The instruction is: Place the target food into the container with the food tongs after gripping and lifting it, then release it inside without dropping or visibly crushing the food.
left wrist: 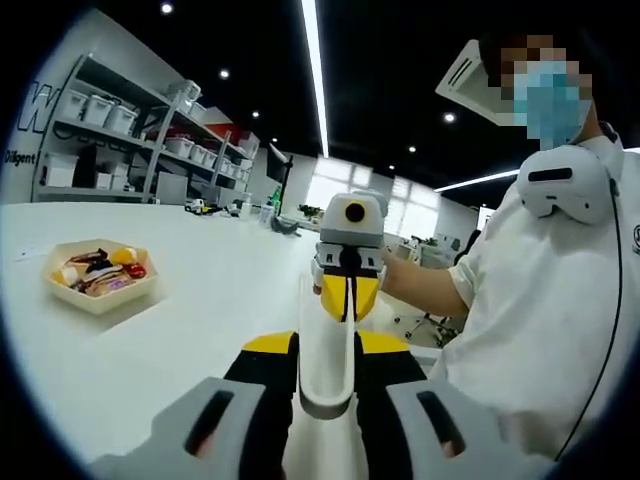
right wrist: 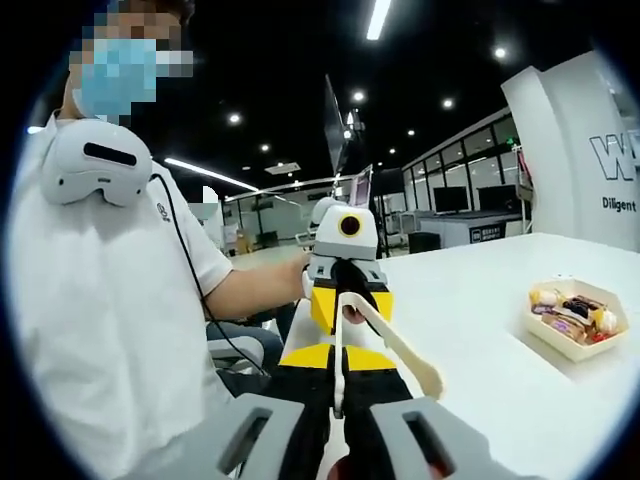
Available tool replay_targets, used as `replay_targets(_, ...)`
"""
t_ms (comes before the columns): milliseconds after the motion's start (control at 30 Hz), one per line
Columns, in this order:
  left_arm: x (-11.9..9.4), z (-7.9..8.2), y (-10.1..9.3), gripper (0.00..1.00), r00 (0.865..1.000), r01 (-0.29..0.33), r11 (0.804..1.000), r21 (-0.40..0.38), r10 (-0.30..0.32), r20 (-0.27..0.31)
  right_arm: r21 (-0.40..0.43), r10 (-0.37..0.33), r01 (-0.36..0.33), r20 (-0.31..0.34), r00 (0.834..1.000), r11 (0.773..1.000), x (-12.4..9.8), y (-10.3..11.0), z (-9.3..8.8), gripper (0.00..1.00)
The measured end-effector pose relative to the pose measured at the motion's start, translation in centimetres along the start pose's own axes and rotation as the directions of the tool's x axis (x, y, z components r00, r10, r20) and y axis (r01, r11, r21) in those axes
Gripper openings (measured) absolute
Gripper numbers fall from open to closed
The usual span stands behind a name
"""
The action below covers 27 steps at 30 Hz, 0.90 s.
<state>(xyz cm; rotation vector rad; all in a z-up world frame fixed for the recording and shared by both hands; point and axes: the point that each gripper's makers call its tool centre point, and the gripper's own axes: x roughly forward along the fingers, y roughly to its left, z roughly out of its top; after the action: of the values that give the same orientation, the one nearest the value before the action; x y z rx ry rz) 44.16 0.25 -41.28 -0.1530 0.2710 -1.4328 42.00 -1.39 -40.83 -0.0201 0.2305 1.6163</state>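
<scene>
In the left gripper view, the food tray [left wrist: 100, 276] is sitting on the white table [left wrist: 200, 320], well left of the jaws. Both grippers, left gripper [left wrist: 327, 390] and right gripper [right wrist: 340, 385], are pinching the white tongs [right wrist: 385, 335].

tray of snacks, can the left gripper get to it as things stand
Probably yes: the tray sits on open white table, nothing between it and the left gripper. But that gripper is shut on the tongs, also held by the right gripper.

Bright ceiling strip lights [left wrist: 317, 60], glare on white table [left wrist: 200, 300], strong fisheye warp, perhaps soft edges.
</scene>
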Motion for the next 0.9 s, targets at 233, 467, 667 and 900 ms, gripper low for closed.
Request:
replay_targets(233, -0.10, 0.07, 0.25, 0.23, 1.000, -0.010, 1.000, -0.001, 0.010, 0.002, -0.011, -0.003, 0.002, -0.012, 1.000, 1.000, -0.04, -0.10, -0.22, 0.00)
replay_targets(467, -0.17, 0.14, 0.44, 0.23, 1.000, -0.018, 1.000, 0.002, 0.018, 0.003, -0.012, -0.009, 0.009, -0.014, 1.000, 1.000, -0.06, -0.26, -0.32, 0.00)
replay_targets(667, -0.25, 0.15, 0.54, 0.23, 1.000, -0.027, 1.000, 0.011, 0.027, 0.000, -0.012, -0.015, 0.015, -0.016, 1.000, 1.000, -0.10, -0.37, -0.37, 0.00)
replay_targets(900, -0.34, -0.01, 0.68, 0.22, 0.999, -0.042, 0.999, 0.030, 0.043, -0.013, -0.013, -0.022, 0.022, -0.020, 1.000, 1.000, -0.14, -0.49, -0.53, 0.00)
